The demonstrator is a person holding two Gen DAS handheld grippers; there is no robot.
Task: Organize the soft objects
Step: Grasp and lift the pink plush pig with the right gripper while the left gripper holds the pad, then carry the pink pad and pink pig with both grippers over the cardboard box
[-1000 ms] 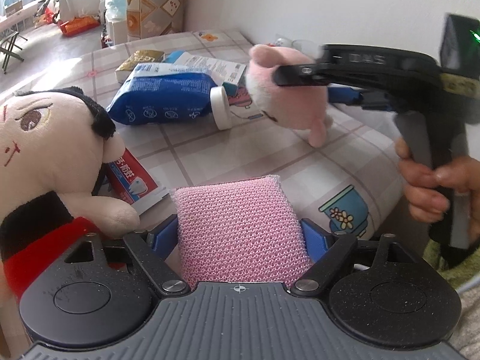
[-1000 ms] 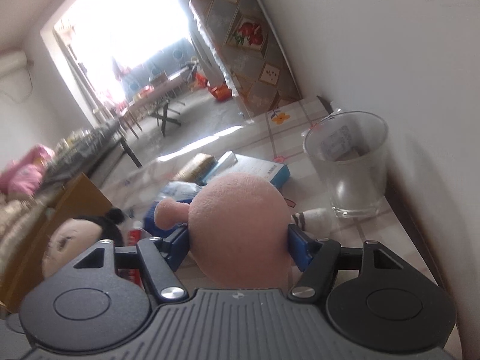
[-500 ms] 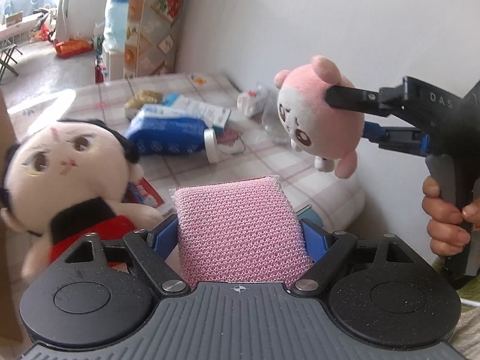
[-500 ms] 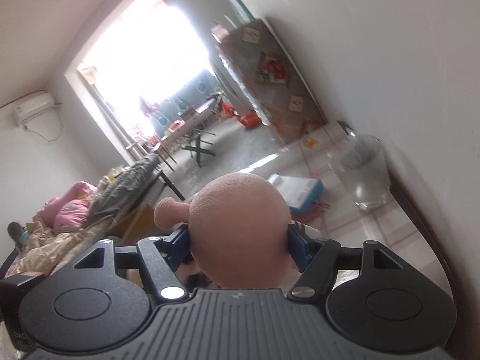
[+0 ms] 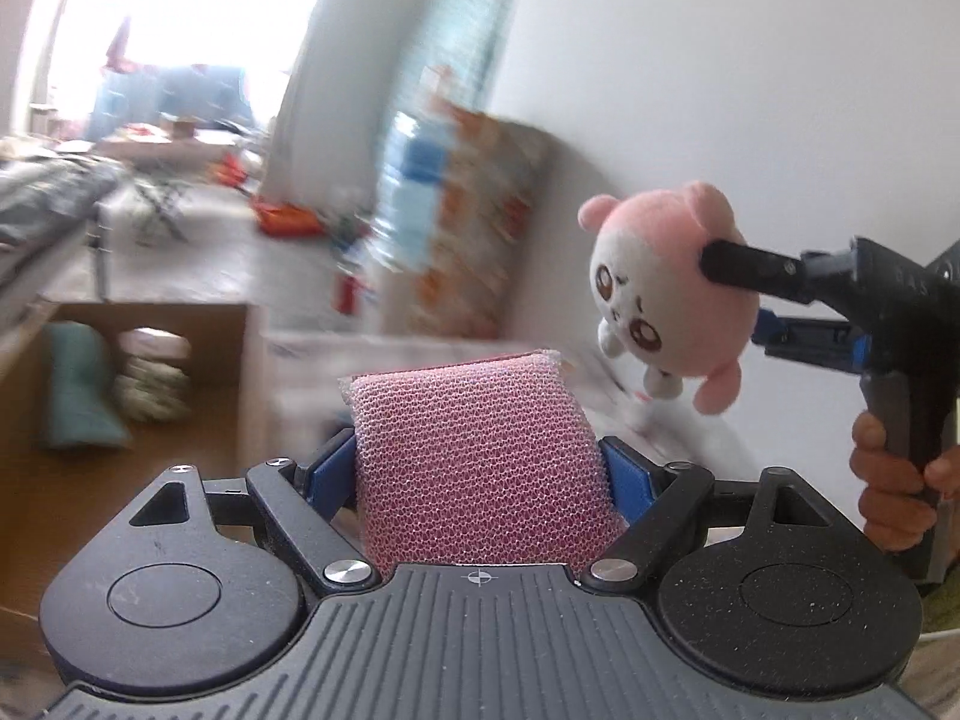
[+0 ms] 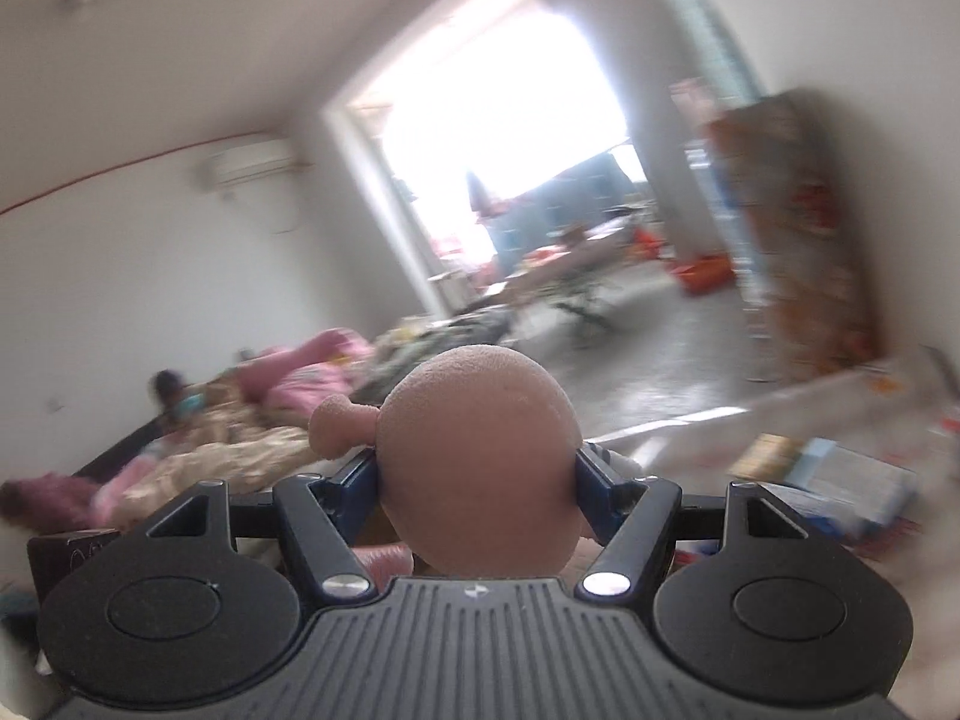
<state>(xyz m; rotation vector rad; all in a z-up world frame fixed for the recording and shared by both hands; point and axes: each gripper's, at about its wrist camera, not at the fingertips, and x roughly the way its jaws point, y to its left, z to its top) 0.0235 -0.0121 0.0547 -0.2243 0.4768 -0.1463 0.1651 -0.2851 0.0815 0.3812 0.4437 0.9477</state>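
Observation:
My left gripper (image 5: 477, 462) is shut on a pink mesh sponge (image 5: 480, 456), its blue pads pressing both sides. The sponge is held up in the air. To the right in the left wrist view, a hand (image 5: 894, 480) holds my right gripper (image 5: 729, 294), shut on a round pink and white plush toy (image 5: 666, 300) whose face looks toward the camera. In the right wrist view the plush toy (image 6: 477, 468) fills the gap between the blue pads of the right gripper (image 6: 477, 480), seen from the back with one ear sticking out left.
An open cardboard box (image 5: 138, 372) at the lower left holds a teal cloth (image 5: 75, 396) and other soft items. A patterned cabinet (image 5: 474, 222) stands against the white wall. The tablecloth-covered table with boxes (image 6: 840, 474) lies low right. A bed with bedding (image 6: 240, 420) lies far left.
Both grippers have risen and swung left with their loads. The table and the black-haired doll have dropped out of the left view; the cardboard box has come in.

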